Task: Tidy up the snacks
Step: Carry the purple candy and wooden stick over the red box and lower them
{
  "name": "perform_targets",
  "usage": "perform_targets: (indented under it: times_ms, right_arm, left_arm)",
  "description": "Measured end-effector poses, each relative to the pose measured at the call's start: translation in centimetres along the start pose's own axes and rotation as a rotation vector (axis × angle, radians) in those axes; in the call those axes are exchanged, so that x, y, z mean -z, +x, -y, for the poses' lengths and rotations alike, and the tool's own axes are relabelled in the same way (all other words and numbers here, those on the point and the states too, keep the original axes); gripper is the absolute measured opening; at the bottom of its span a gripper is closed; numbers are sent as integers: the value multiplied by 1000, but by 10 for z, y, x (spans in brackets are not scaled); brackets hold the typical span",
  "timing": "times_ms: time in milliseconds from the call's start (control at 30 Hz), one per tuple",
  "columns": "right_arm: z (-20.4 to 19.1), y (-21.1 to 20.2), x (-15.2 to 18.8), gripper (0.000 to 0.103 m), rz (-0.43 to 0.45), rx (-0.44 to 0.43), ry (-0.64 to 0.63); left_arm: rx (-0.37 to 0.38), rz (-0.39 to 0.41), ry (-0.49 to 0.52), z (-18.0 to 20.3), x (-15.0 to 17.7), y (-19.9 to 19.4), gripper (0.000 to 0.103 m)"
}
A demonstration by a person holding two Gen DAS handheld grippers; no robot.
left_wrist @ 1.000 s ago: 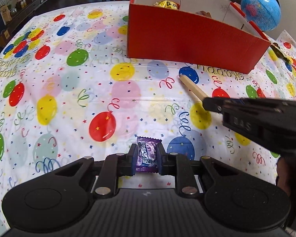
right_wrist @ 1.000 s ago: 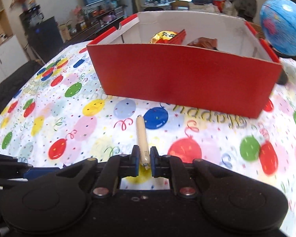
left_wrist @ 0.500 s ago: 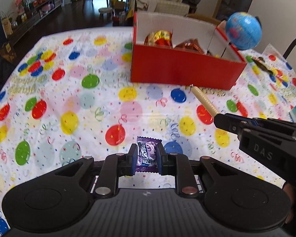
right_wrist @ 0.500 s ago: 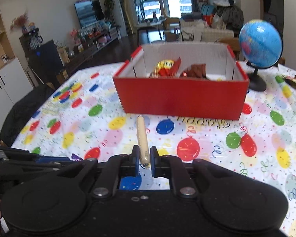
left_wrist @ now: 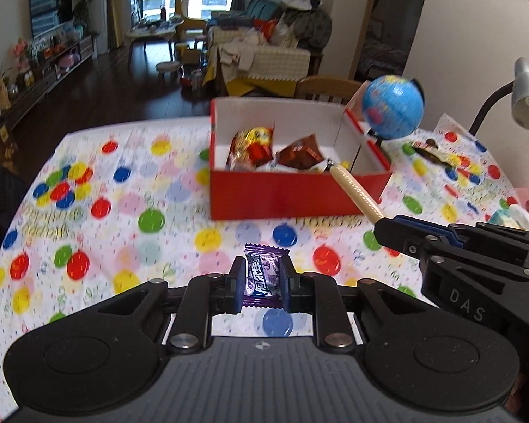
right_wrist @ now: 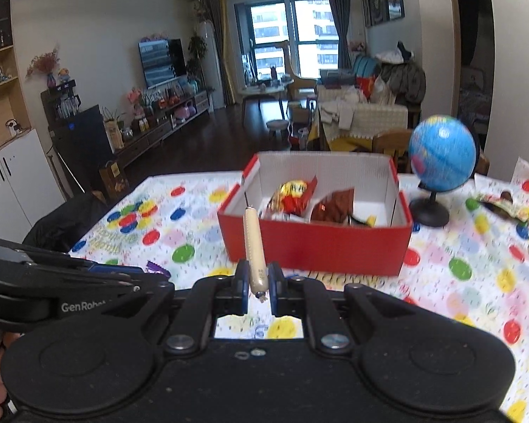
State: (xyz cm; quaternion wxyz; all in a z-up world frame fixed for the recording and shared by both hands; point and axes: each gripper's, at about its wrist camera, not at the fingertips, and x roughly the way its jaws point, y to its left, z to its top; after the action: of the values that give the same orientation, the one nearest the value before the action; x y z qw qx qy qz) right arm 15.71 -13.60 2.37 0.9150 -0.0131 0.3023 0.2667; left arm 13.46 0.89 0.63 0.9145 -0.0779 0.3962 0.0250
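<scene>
My left gripper (left_wrist: 262, 280) is shut on a purple wrapped candy (left_wrist: 262, 275), held above the balloon tablecloth. My right gripper (right_wrist: 257, 280) is shut on a beige sausage stick (right_wrist: 253, 243) that points up and forward; in the left wrist view the same sausage stick (left_wrist: 356, 194) juts from the right gripper (left_wrist: 384, 227) toward the box. The red box (left_wrist: 285, 197) with white inner walls stands ahead of both grippers and holds several wrapped snacks (left_wrist: 254, 144). In the right wrist view the red box (right_wrist: 321, 250) lies just beyond the stick's tip.
A blue globe (right_wrist: 441, 158) on a black stand sits right of the box. A dark snack wrapper (left_wrist: 437, 151) lies on the cloth at the far right. A grey desk lamp (left_wrist: 525, 98) leans in from the right. A wooden chair back (left_wrist: 321, 88) rises behind the table.
Both grippers have risen with their snacks, so the box has dropped in view and its contents show. The room beyond the table has come into sight.
</scene>
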Motion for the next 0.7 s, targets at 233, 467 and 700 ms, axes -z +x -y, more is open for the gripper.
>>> perform_targets:
  times_ms: [233, 467, 700]
  right_arm:
    - [5, 0, -30, 9, 39, 19, -25]
    - [18, 15, -56, 9, 58, 48, -36]
    - [40, 43, -75, 9, 43, 81, -32]
  left_arm:
    - [13, 43, 22, 6, -38, -3, 19]
    - [21, 48, 16, 4, -77, 15, 19]
    - [55, 14, 1, 3, -108, 51, 19]
